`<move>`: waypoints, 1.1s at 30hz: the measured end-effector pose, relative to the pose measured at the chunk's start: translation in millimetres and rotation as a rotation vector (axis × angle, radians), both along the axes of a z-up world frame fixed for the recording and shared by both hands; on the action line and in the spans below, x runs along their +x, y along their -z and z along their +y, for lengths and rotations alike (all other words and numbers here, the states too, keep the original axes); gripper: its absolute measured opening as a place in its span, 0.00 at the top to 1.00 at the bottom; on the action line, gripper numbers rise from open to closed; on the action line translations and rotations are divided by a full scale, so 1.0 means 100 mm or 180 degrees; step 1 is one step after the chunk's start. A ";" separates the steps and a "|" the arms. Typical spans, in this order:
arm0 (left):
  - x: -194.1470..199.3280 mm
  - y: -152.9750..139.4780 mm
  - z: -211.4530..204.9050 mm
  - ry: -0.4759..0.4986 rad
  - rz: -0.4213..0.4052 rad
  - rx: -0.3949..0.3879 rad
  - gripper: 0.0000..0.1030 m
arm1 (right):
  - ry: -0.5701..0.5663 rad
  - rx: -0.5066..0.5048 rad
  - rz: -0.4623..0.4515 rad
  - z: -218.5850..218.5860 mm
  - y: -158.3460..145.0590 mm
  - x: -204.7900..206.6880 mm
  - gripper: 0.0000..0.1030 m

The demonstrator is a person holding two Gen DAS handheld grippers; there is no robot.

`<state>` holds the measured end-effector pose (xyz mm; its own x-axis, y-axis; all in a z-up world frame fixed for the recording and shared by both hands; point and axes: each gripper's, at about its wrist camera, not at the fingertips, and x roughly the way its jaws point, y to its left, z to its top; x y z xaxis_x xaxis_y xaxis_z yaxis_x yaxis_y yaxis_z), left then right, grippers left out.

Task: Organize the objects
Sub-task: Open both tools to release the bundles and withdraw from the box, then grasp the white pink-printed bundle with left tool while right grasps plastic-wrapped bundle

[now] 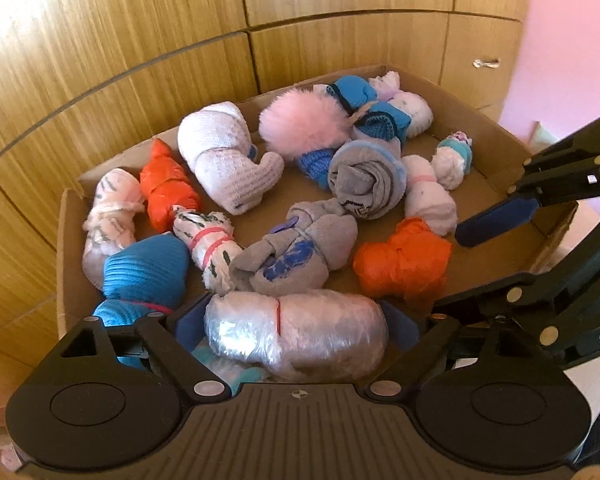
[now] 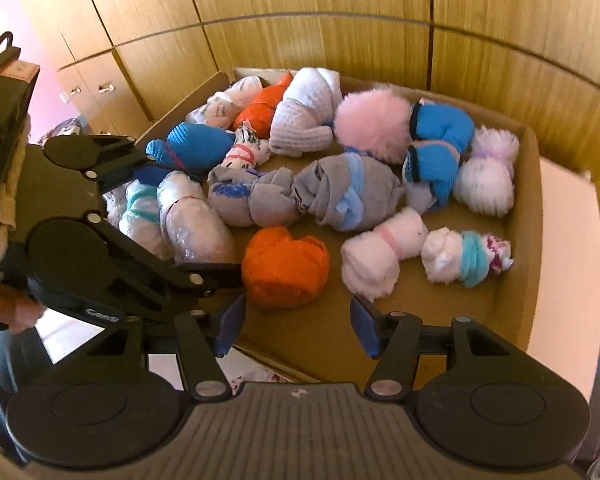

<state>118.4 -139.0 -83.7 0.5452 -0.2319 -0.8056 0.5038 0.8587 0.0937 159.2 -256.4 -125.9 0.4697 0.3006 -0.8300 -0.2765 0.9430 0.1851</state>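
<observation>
Left tool (image 1: 296, 326) released, plastic-wrapped bundle (image 1: 296, 330) between its parted jaws inside cardboard box (image 1: 66, 216).

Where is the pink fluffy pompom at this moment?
The pink pompom lies in the cardboard box near its far wall, between the white knitted bundle on its left and the blue knitted bundle on its right, in the right wrist view.

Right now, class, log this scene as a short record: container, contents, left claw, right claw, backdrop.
container: cardboard box
contents: rolled sock bundles, orange bundle, pink pompom
left claw: jaws wide, either side of a plastic-wrapped bundle; whether the pads touch it is unclear
right claw: open, empty, near the orange bundle
backdrop: wooden cabinets
</observation>
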 end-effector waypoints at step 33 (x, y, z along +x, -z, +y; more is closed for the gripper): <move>-1.47 0.09 -0.66 -0.0146 -0.0689 -0.0771 0.03 | 0.1353 0.0076 -0.1576 -0.53 -0.13 -1.87 0.24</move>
<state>-28.9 -204.8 -92.6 0.7120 -0.3738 -0.5944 0.4547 0.8905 -0.0154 -28.2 -309.5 -112.7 0.8768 0.0201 -0.4804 0.0617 0.9862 0.1538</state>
